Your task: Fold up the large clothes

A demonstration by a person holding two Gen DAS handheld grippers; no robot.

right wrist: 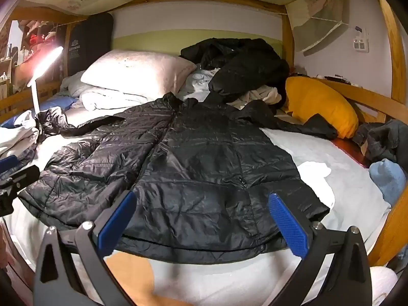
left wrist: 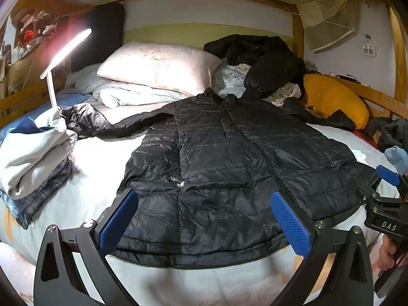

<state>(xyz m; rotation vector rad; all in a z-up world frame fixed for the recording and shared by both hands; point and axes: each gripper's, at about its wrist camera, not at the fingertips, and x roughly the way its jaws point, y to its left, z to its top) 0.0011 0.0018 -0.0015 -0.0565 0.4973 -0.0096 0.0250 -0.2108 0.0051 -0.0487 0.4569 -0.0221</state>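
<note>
One bed (left wrist: pixel 89 178) with a pale sheet carries everything, and one black quilted jacket (left wrist: pixel 216 158) lies spread flat across its middle, hem toward the cameras, both sleeves stretched out to the sides. Behind it, against the headboard, sits one crumpled black coat (left wrist: pixel 265 58). One pale pillow (left wrist: pixel 158 63) rests on folded bedding, and one yellow cushion (left wrist: pixel 334 99) leans at the far right. One stack of folded clothes (left wrist: pixel 33 158) lies left of the jacket, beside one lit lamp (left wrist: pixel 68 48).

Two tongs hover above the jacket's hem — the left tongs (left wrist: pixel 204 219) and the right tongs (right wrist: pixel 202 220) — each spread as wide as it goes, blue pads well apart, gripping nothing and not touching the fabric. One hand (left wrist: pixel 387 252) shows at the right tongs' handle.
</note>
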